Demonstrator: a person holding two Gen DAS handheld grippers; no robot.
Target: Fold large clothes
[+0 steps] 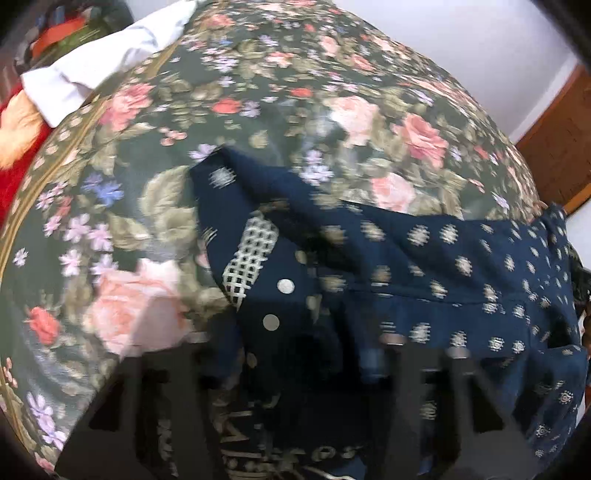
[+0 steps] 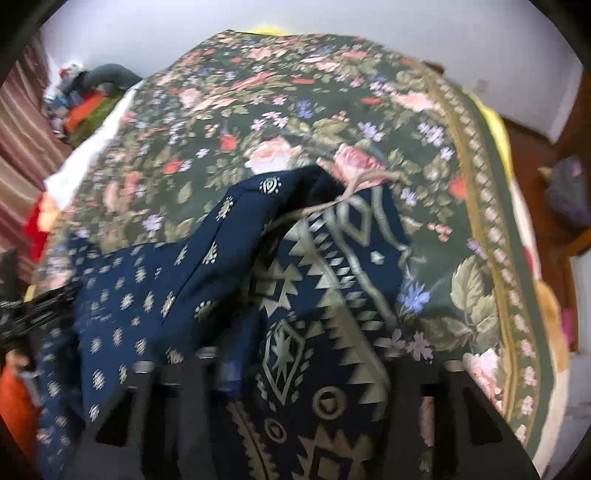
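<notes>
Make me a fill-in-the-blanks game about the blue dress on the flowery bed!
1. The navy garment lies on a bedspread printed with ____.
2. Near the garment's edge is a thin tan ____, seen in the right wrist view.
3. The folded cloth at the bedspread's far edge is ____ in colour.
4. The wall behind the bed is plain ____.

Missing words: flowers; cord; white; white

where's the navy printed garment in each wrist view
Left wrist: the navy printed garment fills the lower centre and right, running between the left gripper's fingers.
Right wrist: it fills the lower left and centre, with its tie cord at the top end, running between the right gripper's fingers.
Shared landmark: the floral bedspread beneath it, with a white cloth at its left edge.
</notes>
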